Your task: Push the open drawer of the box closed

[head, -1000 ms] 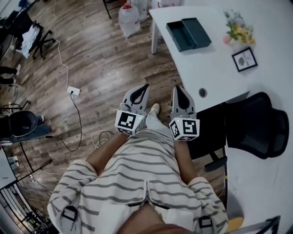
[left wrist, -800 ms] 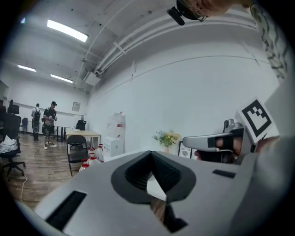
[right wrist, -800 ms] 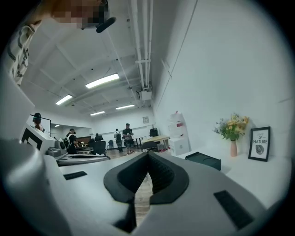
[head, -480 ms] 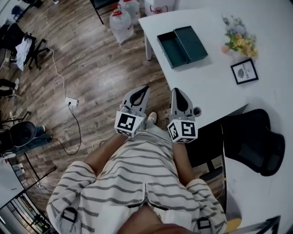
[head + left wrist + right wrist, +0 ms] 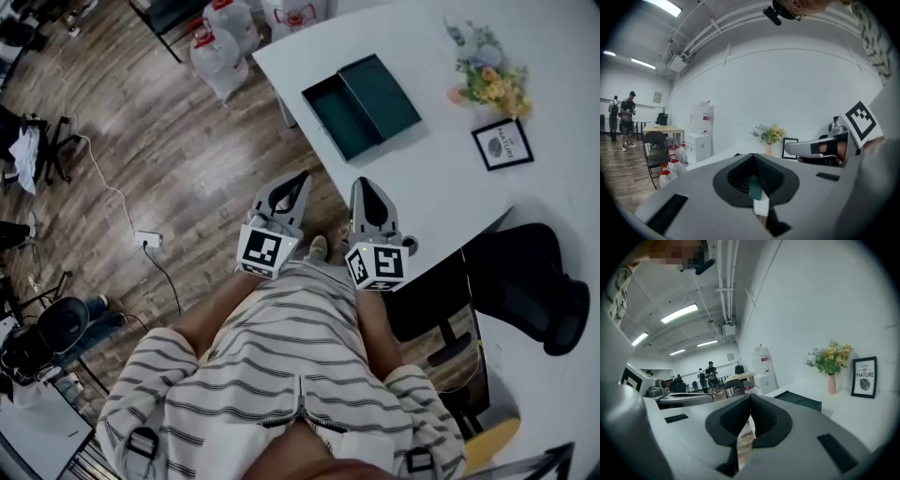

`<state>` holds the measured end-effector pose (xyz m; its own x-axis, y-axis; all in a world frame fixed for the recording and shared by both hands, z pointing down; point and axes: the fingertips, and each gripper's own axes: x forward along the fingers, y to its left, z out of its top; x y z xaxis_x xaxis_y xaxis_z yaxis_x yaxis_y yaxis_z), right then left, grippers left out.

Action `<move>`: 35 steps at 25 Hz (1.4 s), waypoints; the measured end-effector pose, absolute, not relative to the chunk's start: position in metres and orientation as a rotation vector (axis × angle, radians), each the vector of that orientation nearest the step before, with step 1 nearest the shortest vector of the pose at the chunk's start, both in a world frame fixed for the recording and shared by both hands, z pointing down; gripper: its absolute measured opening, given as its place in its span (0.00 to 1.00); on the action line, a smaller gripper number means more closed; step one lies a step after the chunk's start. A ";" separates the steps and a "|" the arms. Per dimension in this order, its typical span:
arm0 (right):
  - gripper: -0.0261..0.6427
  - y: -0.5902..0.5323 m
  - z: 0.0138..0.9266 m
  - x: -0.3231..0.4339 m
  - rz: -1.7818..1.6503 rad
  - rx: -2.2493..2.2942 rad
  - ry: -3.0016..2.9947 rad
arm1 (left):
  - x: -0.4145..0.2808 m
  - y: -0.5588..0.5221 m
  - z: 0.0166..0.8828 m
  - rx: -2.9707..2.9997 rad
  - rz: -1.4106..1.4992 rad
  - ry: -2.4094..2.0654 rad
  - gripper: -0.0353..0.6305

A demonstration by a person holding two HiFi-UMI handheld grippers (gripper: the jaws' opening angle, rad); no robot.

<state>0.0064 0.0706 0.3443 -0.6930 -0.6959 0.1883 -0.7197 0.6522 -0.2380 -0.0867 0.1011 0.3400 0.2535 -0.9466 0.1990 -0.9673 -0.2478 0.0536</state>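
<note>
A dark green box (image 5: 380, 92) lies on the white table (image 5: 441, 187), its open drawer (image 5: 333, 119) pulled out on the side toward the table's corner. Both grippers are held in front of the striped shirt, short of the table's edge and well apart from the box. My left gripper (image 5: 300, 176) is shut and empty, over the wooden floor. My right gripper (image 5: 363, 184) is shut and empty too, its tip near the table's edge. In the right gripper view the box (image 5: 799, 401) sits ahead and to the right of the shut jaws.
A vase of flowers (image 5: 487, 64) and a framed print (image 5: 502, 143) stand on the table right of the box. A black office chair (image 5: 525, 281) is tucked at the table's right. Water jugs (image 5: 217, 47) and a power strip (image 5: 148, 240) with cable are on the floor.
The table and box have slid down and left in the head view, nearer to the grippers. Both grippers stay shut in the same pose before the body.
</note>
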 end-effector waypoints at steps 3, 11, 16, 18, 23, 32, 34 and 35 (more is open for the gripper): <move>0.06 0.039 0.350 -0.006 0.462 1.293 -2.735 | -0.101 0.065 0.346 2.420 0.207 -1.731 0.06; 0.06 -0.004 0.371 -0.023 0.520 1.529 -2.560 | -0.123 0.005 0.375 2.514 0.236 -1.466 0.06; 0.06 -0.007 0.392 -0.015 0.586 1.646 -2.443 | -0.121 -0.008 0.400 2.552 0.297 -1.331 0.06; 0.06 -0.010 0.399 -0.013 0.605 1.670 -2.418 | -0.120 -0.012 0.407 2.559 0.318 -1.302 0.06; 0.05 -0.027 0.412 -0.007 0.637 1.717 -2.383 | -0.120 -0.024 0.422 2.556 0.361 -1.269 0.06; 0.05 -0.056 0.435 0.025 0.715 1.803 -2.285 | -0.109 -0.036 0.442 2.575 0.441 -1.236 0.06; 0.05 -0.062 0.442 0.032 0.733 1.814 -2.261 | -0.104 -0.039 0.448 2.577 0.451 -1.231 0.06; 0.05 -0.065 0.445 0.035 0.743 1.815 -2.251 | -0.102 -0.041 0.449 2.578 0.453 -1.230 0.06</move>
